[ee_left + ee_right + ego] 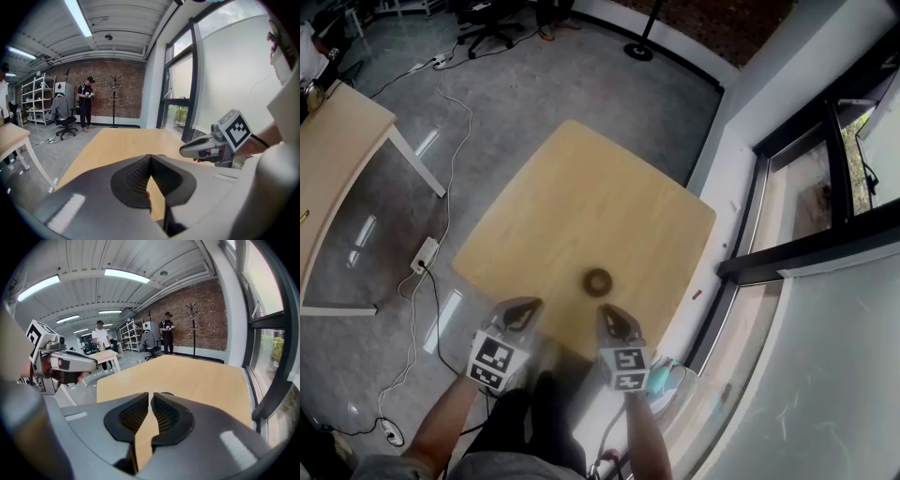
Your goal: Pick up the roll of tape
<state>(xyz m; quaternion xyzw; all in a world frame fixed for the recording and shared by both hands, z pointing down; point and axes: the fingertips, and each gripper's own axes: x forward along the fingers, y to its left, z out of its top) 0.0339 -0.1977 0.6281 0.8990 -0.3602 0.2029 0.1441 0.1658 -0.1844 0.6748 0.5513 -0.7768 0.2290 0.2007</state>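
Observation:
A dark brown roll of tape point(597, 280) lies flat on the light wooden table point(581, 206), near its front edge. Both grippers hover just short of that edge. My left gripper point(525, 306) is to the left of the roll, and its jaws meet at the tips point(150, 157) with nothing between them. My right gripper point(610, 315) sits just behind the roll. Its jaws stand a narrow slit apart point(150, 396) and are empty. A dark sliver of the roll point(164, 393) peeks over the right jaw tips. Each gripper shows in the other's view.
A second wooden table point(337, 141) stands at the left. A power strip point(425, 253) and white cables lie on the grey floor beside the table. A window ledge and dark frame point(797, 253) run along the right. People point(167, 333) stand far back by a brick wall.

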